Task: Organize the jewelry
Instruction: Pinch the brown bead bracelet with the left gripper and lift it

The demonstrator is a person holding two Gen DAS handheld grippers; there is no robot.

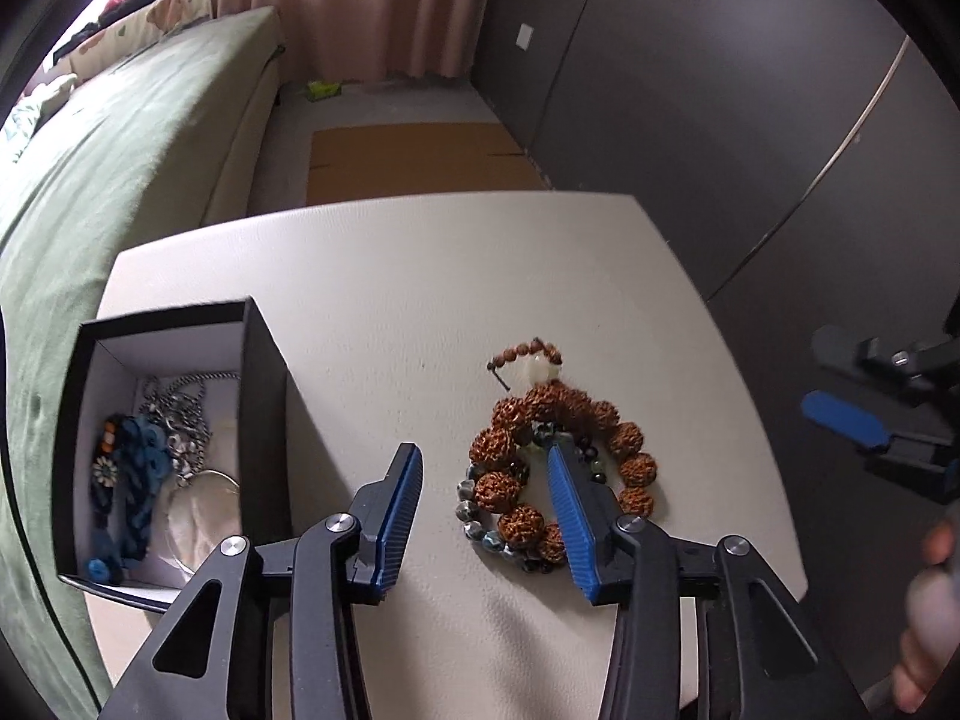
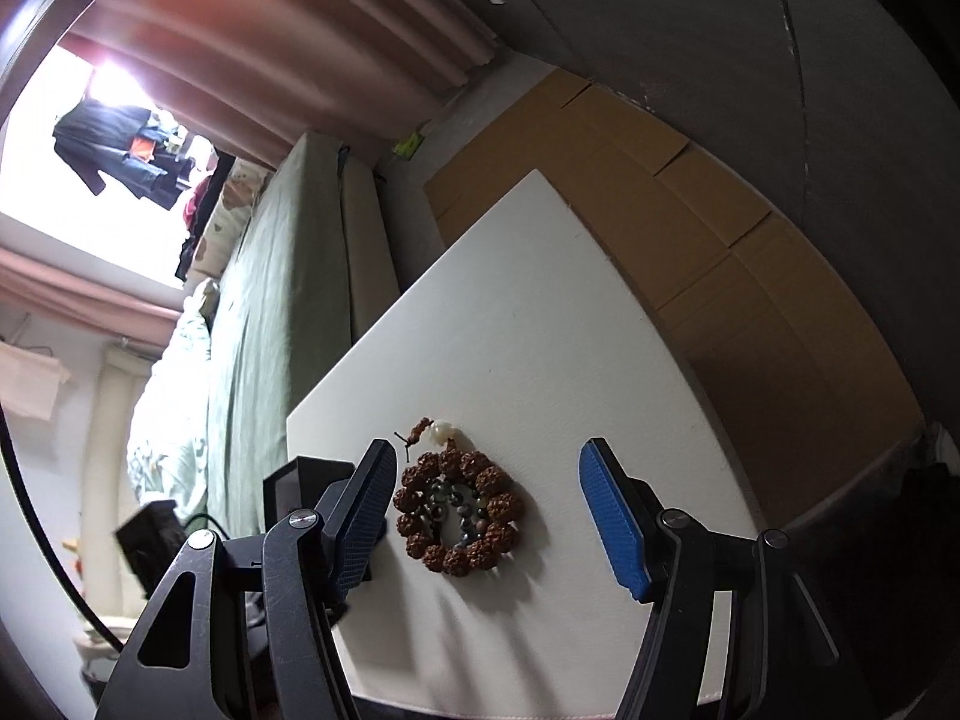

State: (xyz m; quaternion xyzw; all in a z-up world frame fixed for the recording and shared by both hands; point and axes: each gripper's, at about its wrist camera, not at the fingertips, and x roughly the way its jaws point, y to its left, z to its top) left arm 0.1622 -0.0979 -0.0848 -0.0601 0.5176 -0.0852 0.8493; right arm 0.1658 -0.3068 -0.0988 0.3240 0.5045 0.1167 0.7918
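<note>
White table (image 1: 384,312), square top, sits beside a bed with a green cover (image 1: 102,180). Left gripper (image 1: 483,477) low over the table, fingers spread wide apart, nothing between them; its right blue pad overlaps the bracelet pile in the left wrist view, whether it touches the beads cannot be told. The pile lies at about 1 o'clock from the left gripper's base: a brown seed bracelet (image 1: 510,414) of large rough beads, with a tail of small brown beads and a pale white bead at its 12 o'clock end, and a dark glass-bead bracelet (image 1: 480,531) lying partly inside and under it, showing at its 7 o'clock edge. Black jewelry box (image 1: 264,396), open, white-lined, stands at 10 o'clock from the left gripper, near the table's bed-side edge; inside it are a silver chain (image 1: 180,414), a blue cord piece (image 1: 141,468) and a clear round pendant (image 1: 207,489). Right gripper (image 2: 489,519) held higher, fingers also wide apart and holding nothing; in its own view the brown bracelet (image 2: 459,516) lies framed between them on the table (image 2: 540,330). Flattened cardboard (image 2: 690,228) on the floor beyond the table, at 1 o'clock. Pink curtain (image 1: 360,6) at 12 o'clock.
</note>
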